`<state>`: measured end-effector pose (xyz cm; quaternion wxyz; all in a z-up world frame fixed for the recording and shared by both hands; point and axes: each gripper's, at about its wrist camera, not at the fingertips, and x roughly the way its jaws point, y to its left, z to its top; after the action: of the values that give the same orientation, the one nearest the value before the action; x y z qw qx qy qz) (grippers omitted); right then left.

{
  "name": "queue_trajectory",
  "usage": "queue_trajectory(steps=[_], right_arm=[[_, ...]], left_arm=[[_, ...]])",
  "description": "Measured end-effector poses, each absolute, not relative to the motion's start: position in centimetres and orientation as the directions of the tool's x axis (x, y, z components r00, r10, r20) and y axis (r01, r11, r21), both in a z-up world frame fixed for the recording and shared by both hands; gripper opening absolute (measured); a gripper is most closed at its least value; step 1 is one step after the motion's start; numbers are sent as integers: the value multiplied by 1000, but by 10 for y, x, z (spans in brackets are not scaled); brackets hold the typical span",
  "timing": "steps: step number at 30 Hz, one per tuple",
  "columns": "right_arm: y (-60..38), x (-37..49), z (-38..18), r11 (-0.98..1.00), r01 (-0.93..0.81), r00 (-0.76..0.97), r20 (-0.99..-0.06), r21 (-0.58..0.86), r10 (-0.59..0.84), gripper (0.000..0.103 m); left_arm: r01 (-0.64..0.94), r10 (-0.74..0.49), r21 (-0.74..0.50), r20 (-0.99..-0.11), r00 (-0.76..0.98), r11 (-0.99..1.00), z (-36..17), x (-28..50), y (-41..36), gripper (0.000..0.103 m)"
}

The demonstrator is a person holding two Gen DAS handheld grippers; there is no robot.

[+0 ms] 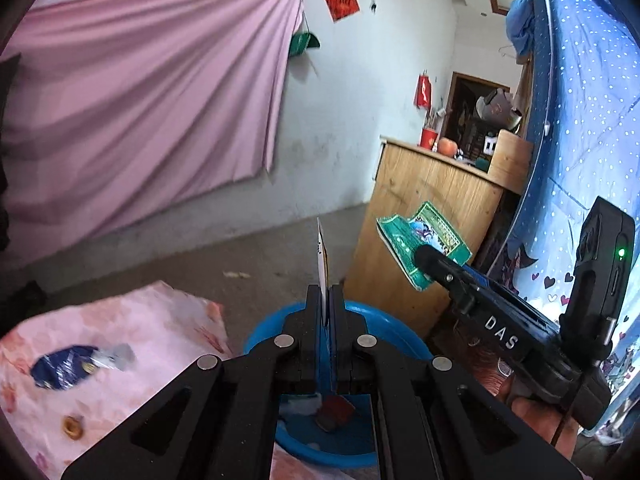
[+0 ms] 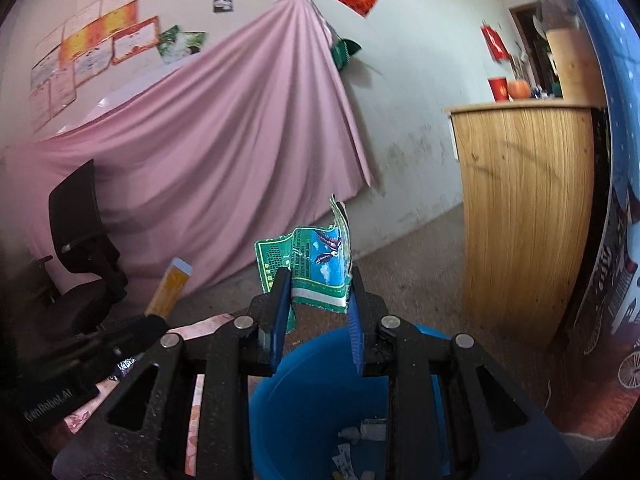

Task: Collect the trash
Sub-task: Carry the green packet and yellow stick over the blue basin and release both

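Note:
My left gripper (image 1: 326, 295) is shut on a thin white and orange packet (image 1: 322, 258) that stands edge-on above the blue basin (image 1: 396, 330). In the right wrist view that packet (image 2: 173, 286) sticks up from the left gripper (image 2: 154, 322) at the left. My right gripper (image 2: 318, 304) is shut on a crumpled green packet (image 2: 316, 260) over the basin (image 2: 304, 400). The left wrist view shows it (image 1: 424, 236) held at the right gripper's tip (image 1: 426, 257). Scraps of trash (image 1: 334, 412) lie in the basin. A blue wrapper (image 1: 64, 366) lies on the pink floral cloth (image 1: 160, 320).
A wooden cabinet (image 2: 524, 216) stands close behind the basin on the right, with a red cup (image 2: 498, 88) on top. A black office chair (image 2: 80, 240) is at the left. A pink sheet (image 1: 140, 120) hangs on the wall and a blue dotted cloth (image 1: 592, 120) on the right.

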<state>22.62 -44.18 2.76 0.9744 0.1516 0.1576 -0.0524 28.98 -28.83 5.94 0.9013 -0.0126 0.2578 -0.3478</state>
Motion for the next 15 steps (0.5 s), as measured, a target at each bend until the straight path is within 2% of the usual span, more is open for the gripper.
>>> queue_trajectory(steps=[12, 15], right_arm=[[-463, 241, 8, 926, 200, 903, -426, 320, -48, 58], [-466, 243, 5, 923, 206, 897, -439, 325, -45, 58]], left_arm=[[592, -595, -230, -589, 547, 772, 31, 309, -309, 2], [577, -582, -235, -605, 543, 782, 24, 311, -305, 6]])
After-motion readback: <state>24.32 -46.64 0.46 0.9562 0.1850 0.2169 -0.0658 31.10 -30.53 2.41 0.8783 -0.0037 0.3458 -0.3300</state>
